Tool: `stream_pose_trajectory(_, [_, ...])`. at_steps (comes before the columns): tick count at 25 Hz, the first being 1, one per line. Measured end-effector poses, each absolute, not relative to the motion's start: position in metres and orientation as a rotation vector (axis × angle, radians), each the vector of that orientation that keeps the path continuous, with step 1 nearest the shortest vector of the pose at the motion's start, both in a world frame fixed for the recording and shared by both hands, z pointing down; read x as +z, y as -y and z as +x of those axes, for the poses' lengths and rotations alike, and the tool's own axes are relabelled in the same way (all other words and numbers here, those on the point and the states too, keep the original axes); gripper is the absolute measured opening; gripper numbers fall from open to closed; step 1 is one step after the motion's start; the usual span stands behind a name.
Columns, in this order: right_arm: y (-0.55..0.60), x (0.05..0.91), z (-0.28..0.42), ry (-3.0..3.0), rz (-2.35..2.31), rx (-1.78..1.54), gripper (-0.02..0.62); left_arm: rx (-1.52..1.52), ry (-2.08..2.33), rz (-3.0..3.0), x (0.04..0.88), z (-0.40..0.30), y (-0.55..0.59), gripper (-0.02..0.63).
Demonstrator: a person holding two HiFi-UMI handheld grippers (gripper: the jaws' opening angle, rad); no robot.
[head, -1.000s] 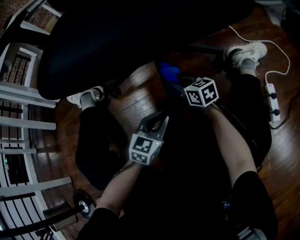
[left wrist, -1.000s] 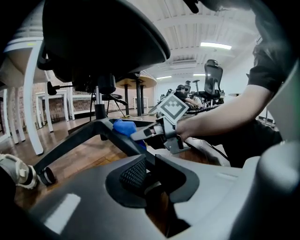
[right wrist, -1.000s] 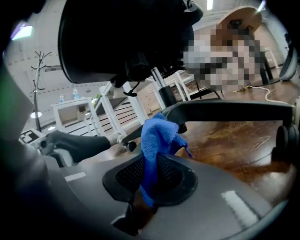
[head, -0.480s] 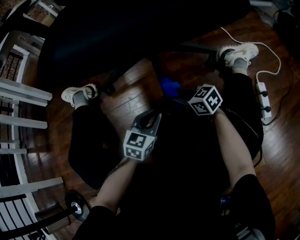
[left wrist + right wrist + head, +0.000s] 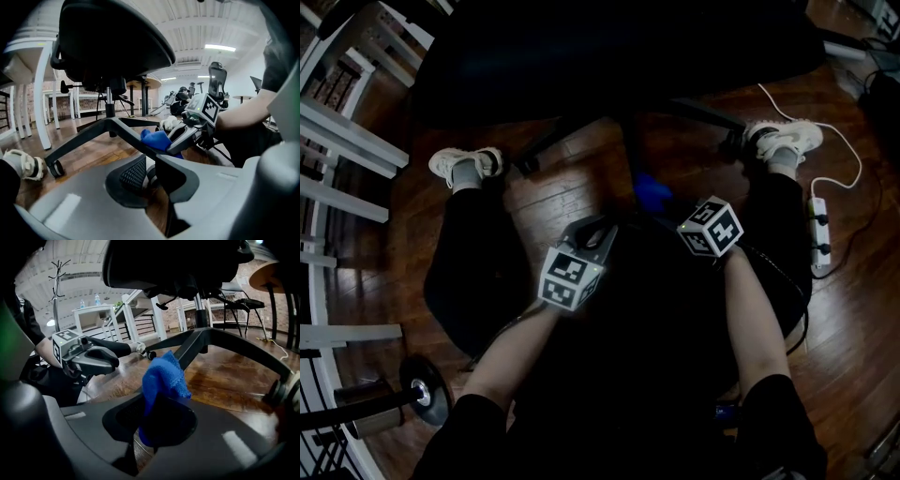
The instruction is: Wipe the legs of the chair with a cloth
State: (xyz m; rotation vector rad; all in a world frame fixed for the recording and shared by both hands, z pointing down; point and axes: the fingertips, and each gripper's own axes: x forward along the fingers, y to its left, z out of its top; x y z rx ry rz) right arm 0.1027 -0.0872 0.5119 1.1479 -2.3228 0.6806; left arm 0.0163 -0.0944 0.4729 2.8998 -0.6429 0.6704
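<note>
In the head view, the right gripper (image 5: 667, 202) is pulling the cloth (image 5: 652, 190) along one leg (image 5: 634, 155) of the chair (image 5: 609, 47). A moment ago the cloth was sitting close under the seat. Now it is lying farther out on the leg, nearer the person. So I think one wipe down this leg is going on, and the other legs are still waiting. The left gripper (image 5: 592, 230) is staying about where it was. It is hanging just beside the cloth and is not touching it.

In the left gripper view, the left gripper's jaws are pressing together and are holding nothing. Just ahead, the cloth (image 5: 156, 139) is resting on top of the leg (image 5: 89, 138). The right gripper (image 5: 174, 143) is coming in from the right and gripping it.

In the right gripper view, the jaws are squeezing the bottom of the cloth (image 5: 161, 376). The top of the cloth is bunching up and sticking out in front of them. The leg (image 5: 190, 348) is running away right behind the cloth, so the cloth is lying against it. The left gripper (image 5: 112, 363) is waiting at the left, well off the leg.
</note>
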Motion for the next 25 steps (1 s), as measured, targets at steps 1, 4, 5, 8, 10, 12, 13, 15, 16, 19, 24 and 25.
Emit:
stream_pose_trajectory(1, [0.087, 0.512, 0.102, 2.319, 1.150, 0.677, 0.075, 0.670, 0.661, 2.897, 0.469, 0.016, 0.097, 0.061])
stream_pose_trajectory(4, [0.089, 0.512, 0.101, 2.330, 1.166, 0.695, 0.075, 0.633, 0.728, 2.857, 0.454, 0.019, 0.107, 0.061])
stream_pose_trajectory(5, [0.089, 0.512, 0.100, 2.338, 1.170, 0.706, 0.075, 0.607, 0.750, 2.836, 0.451, 0.020, 0.108, 0.061])
stream_pose_trajectory(8, [0.087, 0.512, 0.098, 2.364, 1.185, 0.739, 0.075, 0.552, 0.779, 2.743, 0.453, 0.020, 0.106, 0.061])
stream_pose_trajectory(10, [0.087, 0.512, 0.099, 2.378, 1.198, 0.763, 0.074, 0.552, 0.789, 2.692, 0.461, 0.021, 0.105, 0.061])
stream_pose_trajectory(12, [0.087, 0.513, 0.099, 2.392, 1.201, 0.787, 0.072, 0.553, 0.803, 2.672, 0.465, 0.023, 0.107, 0.061])
stream_pose_trajectory(13, [0.088, 0.513, 0.099, 2.397, 1.199, 0.796, 0.071, 0.552, 0.809, 2.671, 0.465, 0.024, 0.108, 0.061])
stream_pose_trajectory(15, [0.088, 0.514, 0.100, 2.399, 1.191, 0.804, 0.069, 0.551, 0.813, 2.676, 0.465, 0.024, 0.112, 0.063])
stream_pose_trajectory(16, [0.087, 0.514, 0.098, 2.396, 1.185, 0.803, 0.067, 0.553, 0.813, 2.679, 0.465, 0.023, 0.114, 0.061])
stream_pose_trajectory(19, [0.088, 0.514, 0.086, 2.405, 1.173, 0.793, 0.067, 0.550, 0.832, 2.677, 0.467, 0.013, 0.123, 0.061])
stream_pose_trajectory(24, [0.097, 0.514, 0.050, 2.429, 1.136, 0.732, 0.074, 0.560, 0.923, 2.644, 0.475, -0.016, 0.139, 0.063])
stream_pose_trajectory(25, [0.099, 0.514, 0.044, 2.432, 1.127, 0.729, 0.074, 0.562, 0.939, 2.635, 0.476, -0.023, 0.141, 0.063])
